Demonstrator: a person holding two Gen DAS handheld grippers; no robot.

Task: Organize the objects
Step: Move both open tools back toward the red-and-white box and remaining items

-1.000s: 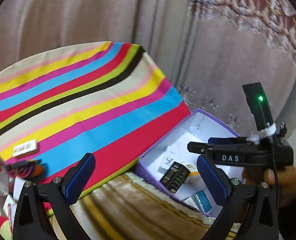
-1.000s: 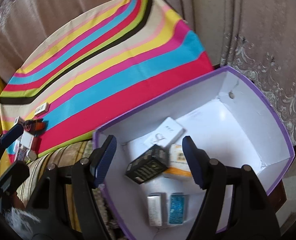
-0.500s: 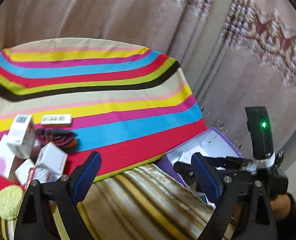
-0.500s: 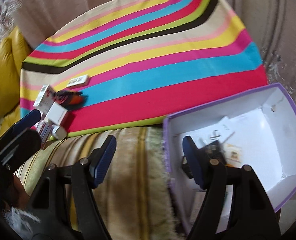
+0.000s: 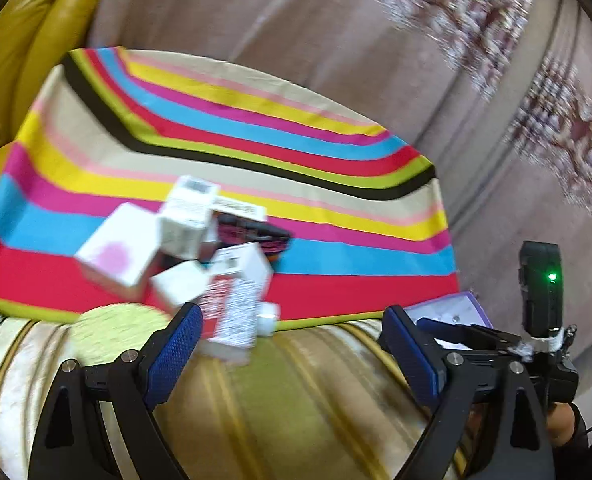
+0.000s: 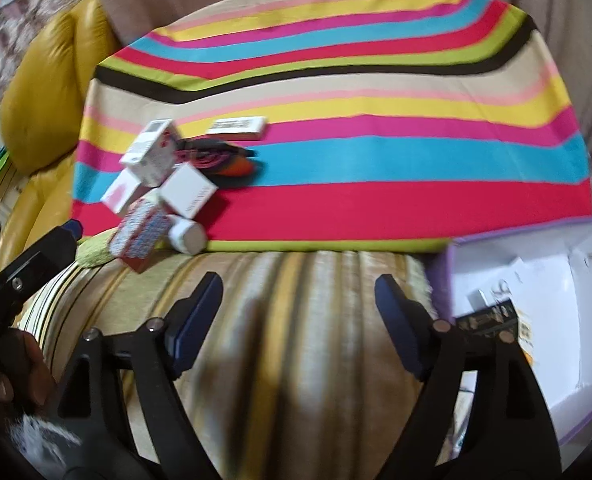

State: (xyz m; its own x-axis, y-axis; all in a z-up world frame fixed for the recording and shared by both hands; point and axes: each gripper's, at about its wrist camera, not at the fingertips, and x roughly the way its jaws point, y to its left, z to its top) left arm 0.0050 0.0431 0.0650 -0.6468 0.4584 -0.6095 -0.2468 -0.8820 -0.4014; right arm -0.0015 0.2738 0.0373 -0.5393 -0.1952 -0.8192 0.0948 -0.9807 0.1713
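A pile of small white boxes (image 5: 184, 240) lies on the striped cloth (image 5: 335, 168), with a red patterned box (image 5: 232, 312), a small white jar (image 5: 268, 316) and a dark pouch (image 5: 256, 236). My left gripper (image 5: 292, 348) is open and empty, just short of the pile. In the right wrist view the pile (image 6: 160, 184) is at the left and the purple-rimmed white box (image 6: 543, 292), holding several packages, is at the right. My right gripper (image 6: 299, 320) is open and empty over the striped sofa cushion.
A yellow leather cushion (image 6: 44, 92) sits at the left. Patterned curtains (image 5: 495, 80) hang behind. A flat white box (image 6: 238, 125) lies apart on the cloth. The right gripper shows at the right of the left wrist view (image 5: 535, 344).
Both grippers have swung left, away from the purple box and towards the pile of boxes. Both stayed open and empty.
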